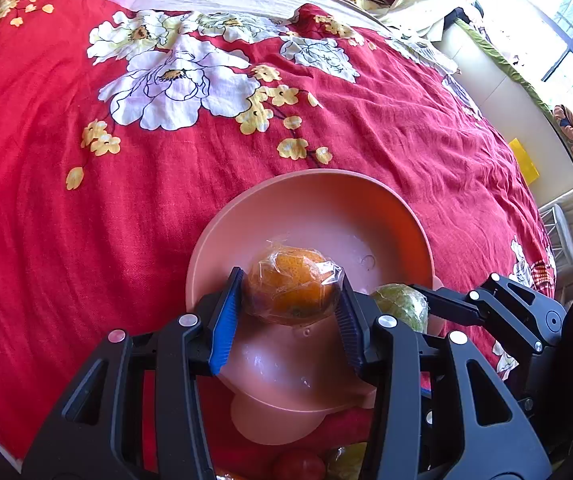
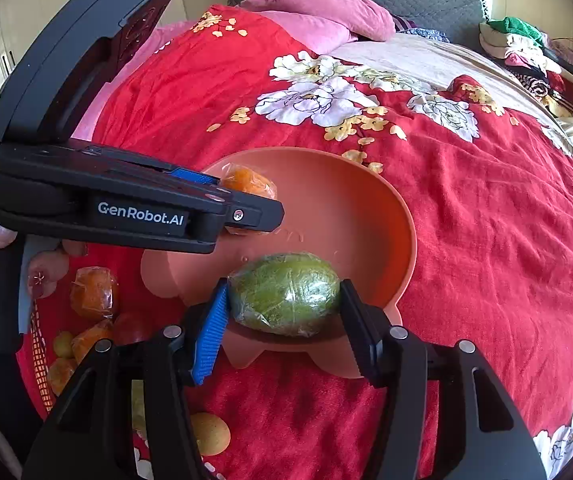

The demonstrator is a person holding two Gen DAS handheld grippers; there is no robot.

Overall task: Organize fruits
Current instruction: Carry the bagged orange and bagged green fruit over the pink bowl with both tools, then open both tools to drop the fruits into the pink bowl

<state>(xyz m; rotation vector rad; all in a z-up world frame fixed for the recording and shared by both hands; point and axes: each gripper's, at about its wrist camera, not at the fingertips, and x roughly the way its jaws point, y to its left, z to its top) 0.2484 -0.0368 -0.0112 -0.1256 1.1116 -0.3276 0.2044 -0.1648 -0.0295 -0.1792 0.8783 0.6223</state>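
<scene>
Both tools hold wrapped fruit over the pink bowl (image 2: 402, 240) for release — left gripper (image 1: 288, 312) clamped on the orange (image 1: 290, 284), right gripper (image 2: 284, 312) clamped on the green fruit (image 2: 286, 294)

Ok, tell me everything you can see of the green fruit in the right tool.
The green fruit is oval, dull yellow-green and mottled, wrapped in clear crinkled plastic film. It lies sideways, clamped at its two ends between the right tool's blue and black pads, over the near edge of the pink bowl. Whether it touches the bowl is unclear.
</scene>
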